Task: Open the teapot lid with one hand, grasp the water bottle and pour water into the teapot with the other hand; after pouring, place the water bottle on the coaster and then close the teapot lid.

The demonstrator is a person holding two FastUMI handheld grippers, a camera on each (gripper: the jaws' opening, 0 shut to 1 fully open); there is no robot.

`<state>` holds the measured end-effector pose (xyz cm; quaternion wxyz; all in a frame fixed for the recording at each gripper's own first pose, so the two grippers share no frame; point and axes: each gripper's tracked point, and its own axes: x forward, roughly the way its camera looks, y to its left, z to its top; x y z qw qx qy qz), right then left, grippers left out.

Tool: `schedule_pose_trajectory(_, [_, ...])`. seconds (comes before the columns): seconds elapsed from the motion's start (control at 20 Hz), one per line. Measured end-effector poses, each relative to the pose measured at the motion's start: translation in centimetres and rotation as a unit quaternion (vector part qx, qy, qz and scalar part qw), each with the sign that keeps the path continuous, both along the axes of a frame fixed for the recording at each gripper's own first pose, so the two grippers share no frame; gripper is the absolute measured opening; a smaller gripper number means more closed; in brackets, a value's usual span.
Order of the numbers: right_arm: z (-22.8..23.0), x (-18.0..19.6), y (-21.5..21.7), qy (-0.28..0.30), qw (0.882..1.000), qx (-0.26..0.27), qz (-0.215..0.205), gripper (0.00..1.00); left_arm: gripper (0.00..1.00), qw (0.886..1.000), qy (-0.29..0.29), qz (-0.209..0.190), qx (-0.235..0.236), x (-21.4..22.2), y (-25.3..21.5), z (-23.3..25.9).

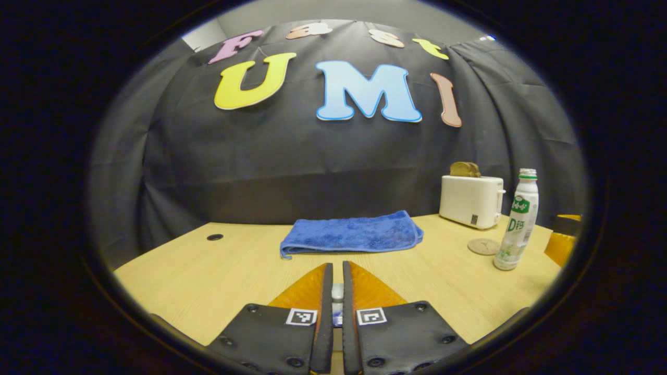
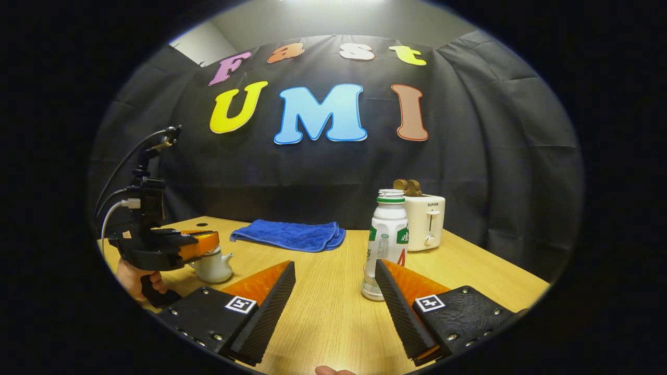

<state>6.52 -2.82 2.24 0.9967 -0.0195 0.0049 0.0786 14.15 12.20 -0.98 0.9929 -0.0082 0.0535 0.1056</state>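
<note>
A small white teapot (image 2: 214,267) stands at the table's left in the right gripper view. My left gripper (image 2: 211,241), held by a hand (image 2: 136,281), sits over its top. In the left gripper view that gripper (image 1: 336,266) is shut on the white lid knob (image 1: 337,291); whether the lid is lifted I cannot tell. The white water bottle (image 2: 386,237) with a green cap stands upright just beyond my right gripper (image 2: 334,265), which is wide open with nothing between its fingers. A round coaster (image 1: 483,246) lies beside the bottle (image 1: 517,221).
A folded blue towel (image 1: 351,233) lies mid-table toward the back. A white toaster (image 1: 471,200) holding bread stands at the back right behind the bottle. A small dark hole (image 1: 214,237) marks the wooden table (image 1: 208,281) at the far left.
</note>
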Motion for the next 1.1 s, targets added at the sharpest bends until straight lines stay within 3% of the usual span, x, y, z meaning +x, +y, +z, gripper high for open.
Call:
schedule_pose_trajectory(0.05, [0.1,0.2,-0.6,-0.002,1.0,-0.003,-0.006,0.95,0.14,1.0,-0.012,0.0,-0.001,-0.4,0.0,0.9])
schedule_pose_trajectory(0.15, [0.0,0.9,-1.7,-0.004,1.0,-0.004,-0.014,0.95,0.18,0.999,-0.031,-0.005,-0.008,-1.1,-0.5,2.4])
schedule_pose_trajectory(0.2, [0.0,1.3,-1.9,-0.003,1.0,-0.006,-0.012,0.95,0.14,0.999,-0.036,-0.01,-0.013,-1.4,-0.8,2.7])
schedule_pose_trajectory(0.35, [0.3,2.8,-4.1,-0.013,0.999,-0.021,-0.047,0.95,0.18,0.998,-0.048,-0.023,-0.018,-2.7,-1.7,3.4])
schedule_pose_trajectory(0.8, [-0.4,8.7,-6.1,0.005,0.992,-0.049,-0.118,0.95,0.14,0.996,-0.078,-0.042,-0.004,-4.0,-2.8,5.5])
schedule_pose_trajectory(0.85, [-0.5,9.3,-6.3,0.008,0.991,-0.045,-0.123,0.95,0.18,0.996,-0.081,-0.041,-0.004,-4.1,-2.5,5.7])
schedule_pose_trajectory(1.1, [-2.2,11.9,-6.4,0.048,0.992,-0.002,-0.116,0.95,0.17,0.996,-0.087,-0.032,0.003,-4.5,-1.8,6.1])
